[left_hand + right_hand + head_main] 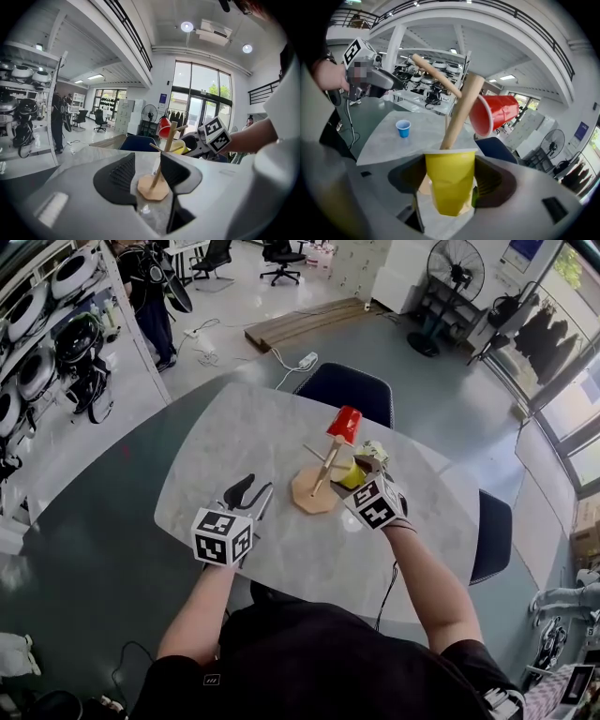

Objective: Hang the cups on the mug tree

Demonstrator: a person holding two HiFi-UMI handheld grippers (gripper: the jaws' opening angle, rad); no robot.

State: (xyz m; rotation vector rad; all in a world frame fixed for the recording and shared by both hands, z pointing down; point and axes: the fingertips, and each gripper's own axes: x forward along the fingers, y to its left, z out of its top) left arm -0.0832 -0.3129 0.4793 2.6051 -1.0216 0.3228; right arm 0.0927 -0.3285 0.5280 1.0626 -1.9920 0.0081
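A wooden mug tree [314, 491] stands mid-table, and a red cup [345, 425] hangs upside down near its top. My right gripper [359, 472] is shut on a yellow cup [352, 476], held right against the tree's right side. In the right gripper view the yellow cup [449, 187] sits between the pads, its mouth facing the post [459, 115], with the red cup [494, 114] above it. My left gripper [251, 495] hovers to the tree's left, open with nothing between its jaws. In the left gripper view the tree [164, 154] stands straight ahead.
A small blue cup [403, 128] stands upright on the pale table [202, 456]. Dark blue chairs sit at the far edge [345, 390] and the right edge [492, 531]. A person [150, 287] stands by the shelves at the far left.
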